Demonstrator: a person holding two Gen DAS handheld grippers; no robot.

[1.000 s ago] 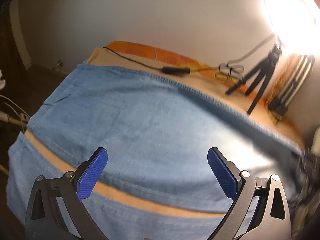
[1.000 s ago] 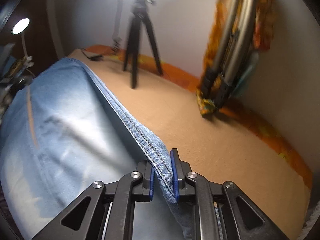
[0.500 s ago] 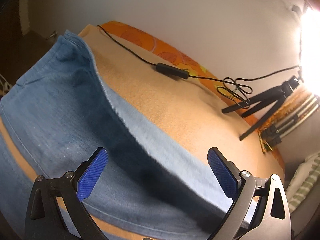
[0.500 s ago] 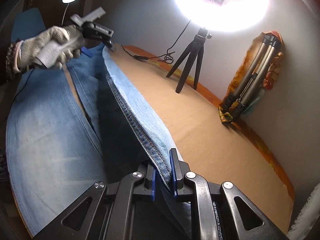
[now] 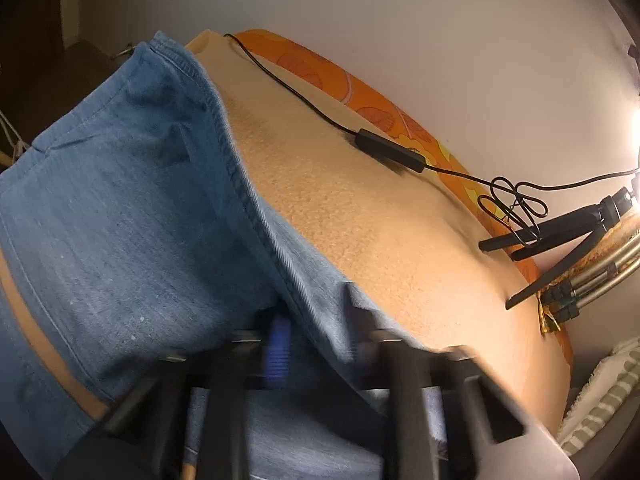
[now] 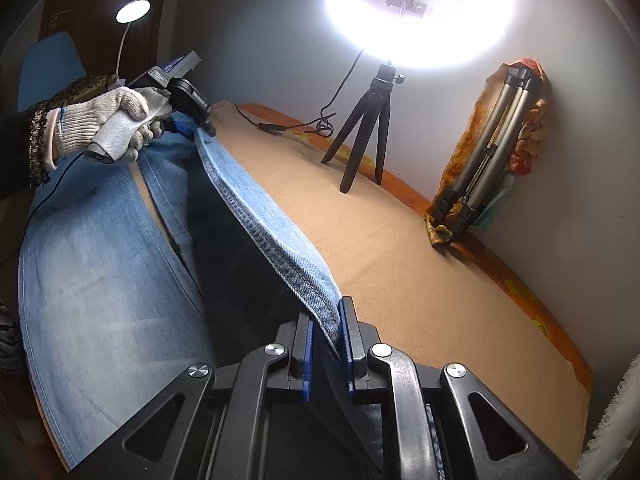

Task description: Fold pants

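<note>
Light blue denim pants lie spread on a tan blanket, one long seamed edge lifted into a ridge. My left gripper is blurred and its jaws are closing on that seam, with the denim between the blue pads. From the right wrist view, the same gripper sits at the far end of the ridge, held by a gloved hand. My right gripper is shut on the near end of the seam of the pants, holding it up off the blanket.
A ring light on a small black tripod stands at the back by the wall. Its cable with an inline box crosses the blanket. A folded metal tripod leans at the right. A desk lamp glows at the far left.
The left gripper's jaws went from wide open to closed around the raised seam as it came down onto it. The right gripper kept its grip and lifted the edge.
</note>
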